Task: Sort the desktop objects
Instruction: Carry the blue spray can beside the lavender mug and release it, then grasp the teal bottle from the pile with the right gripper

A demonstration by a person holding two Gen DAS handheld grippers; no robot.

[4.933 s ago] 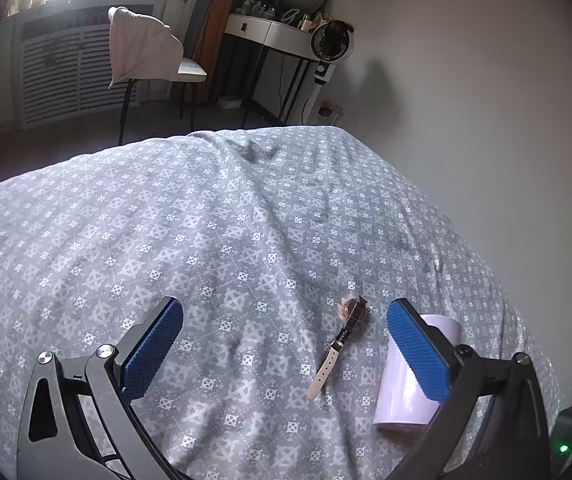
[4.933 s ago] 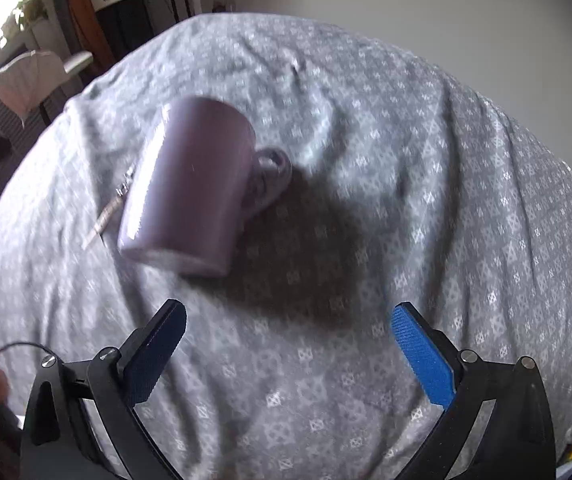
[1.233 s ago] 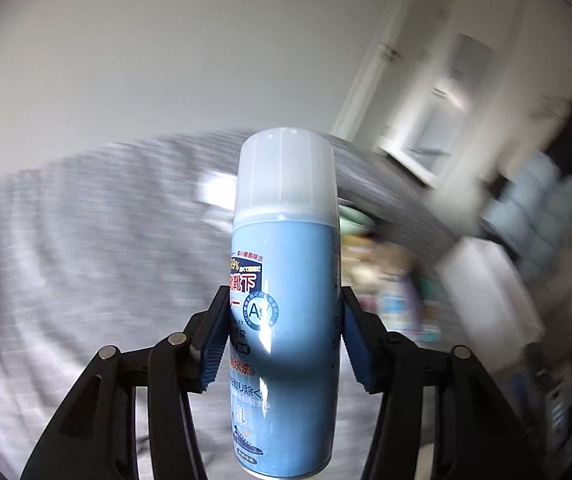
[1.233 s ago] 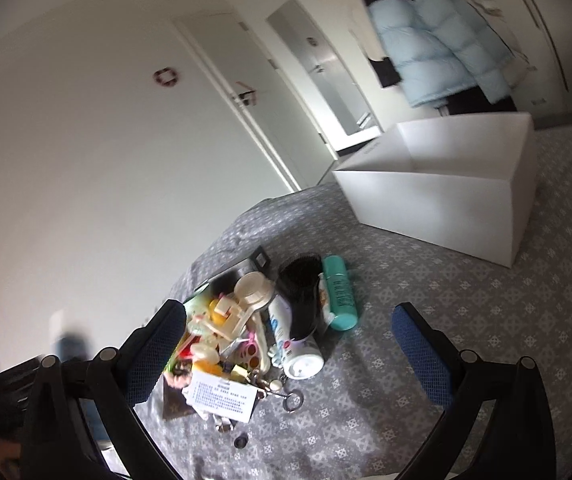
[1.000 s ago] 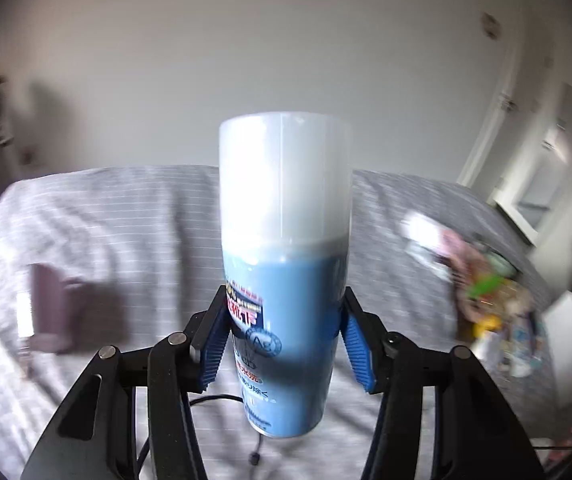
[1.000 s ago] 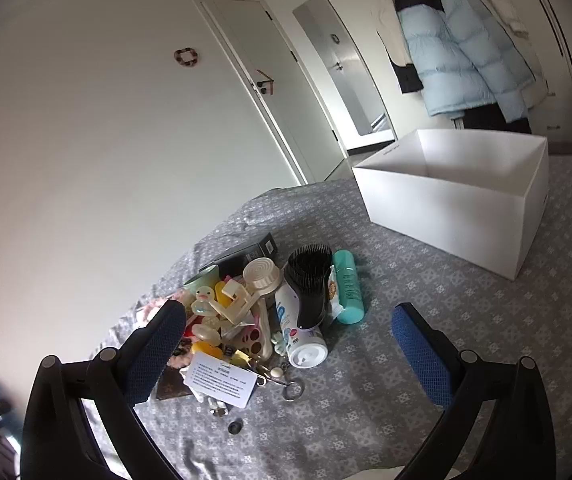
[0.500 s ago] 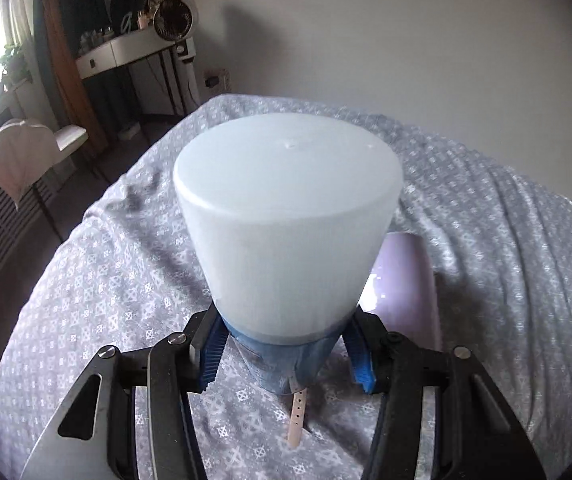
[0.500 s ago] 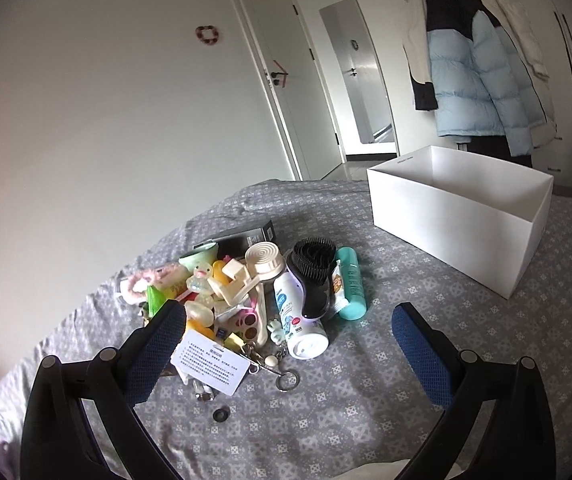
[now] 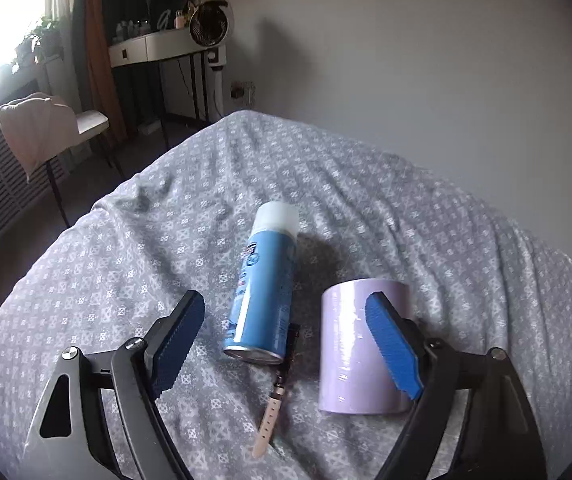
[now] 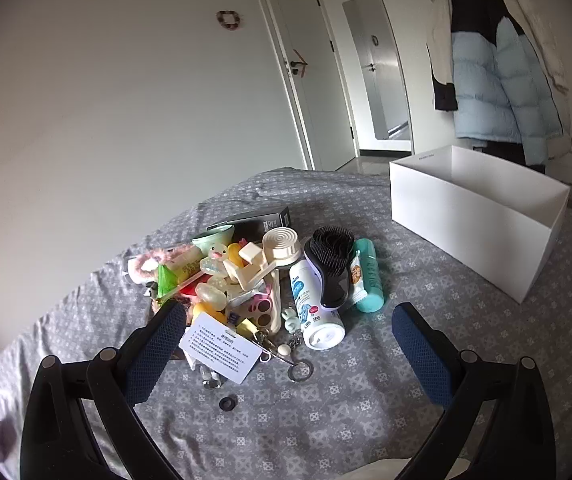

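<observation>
In the left wrist view a blue spray can (image 9: 265, 288) with a white cap lies on the grey patterned bedspread, partly on a watch with a pale strap (image 9: 271, 408). A lilac mug (image 9: 360, 346) lies beside it to the right. My left gripper (image 9: 286, 344) is open and empty just behind the can. In the right wrist view my right gripper (image 10: 286, 352) is open and empty above a pile of small objects (image 10: 245, 280): a white bottle (image 10: 314, 312), a black hairbrush (image 10: 332, 268), a teal tube (image 10: 370, 276), a card (image 10: 221, 346).
A white open box (image 10: 474, 216) stands on the bed at the right of the pile. A key ring (image 10: 300, 372) and a small black ring (image 10: 227, 403) lie in front of the pile. A chair (image 9: 45, 128) and a desk with a fan (image 9: 205, 24) stand beyond the bed.
My left gripper has let go of the spray can, which now lies on the bed next to the mug, and has drawn back open. The right gripper has tilted slightly toward the pile.
</observation>
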